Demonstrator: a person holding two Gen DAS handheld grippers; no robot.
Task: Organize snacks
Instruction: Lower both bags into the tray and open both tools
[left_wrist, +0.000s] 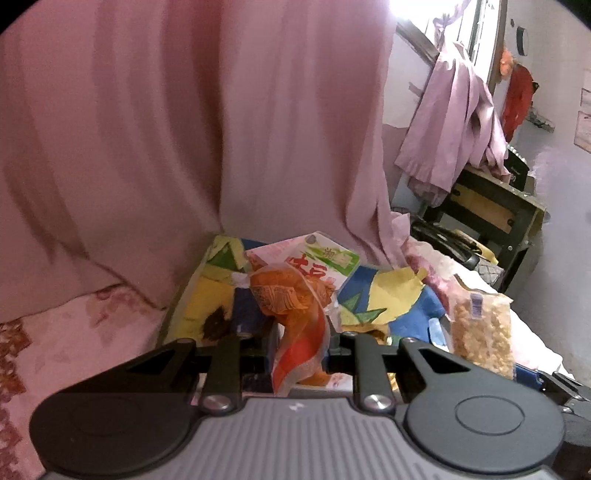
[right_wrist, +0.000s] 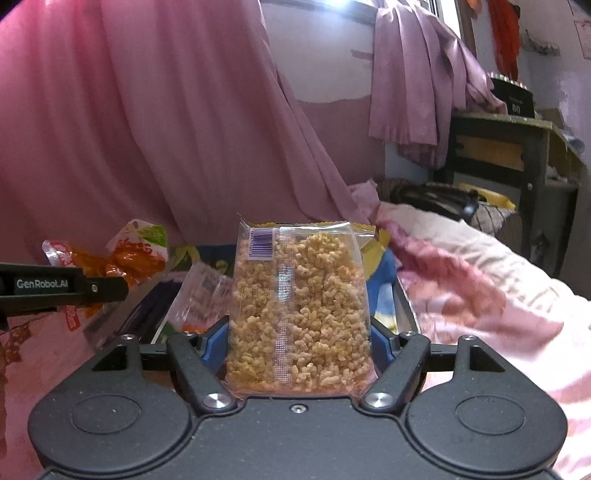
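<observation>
Left wrist: left gripper clamping orange packet, right gripper clamping puffed-snack bag, both above colourful tray; sorting apparently unfinished.

A pink curtain hangs behind the bed. Right of the curtain, bright light comes through a window, with a wooden desk below it against the pale wall.

Blurred pink bedding at right.
</observation>
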